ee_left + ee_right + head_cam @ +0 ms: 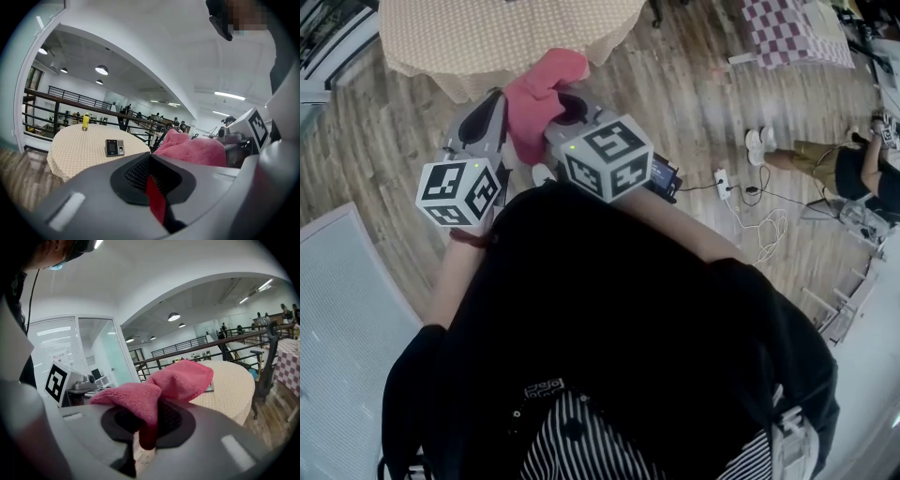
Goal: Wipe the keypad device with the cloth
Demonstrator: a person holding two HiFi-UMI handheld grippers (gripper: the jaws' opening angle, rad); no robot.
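Currently my right gripper (pixel 146 430) is clamped on the pink cloth (pixel 173 380). My left gripper (pixel 152 185) is just beside it, jaws together. Ahead, the keypad device (pixel 115 147) lies on the round table (pixel 79 150), well apart from the cloth.

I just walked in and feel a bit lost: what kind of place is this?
Probably a large open-plan workspace or lab hall, not a home. It has a glass-walled office, a long black railing with people beyond it, and a cloth-covered round table standing on wood flooring.
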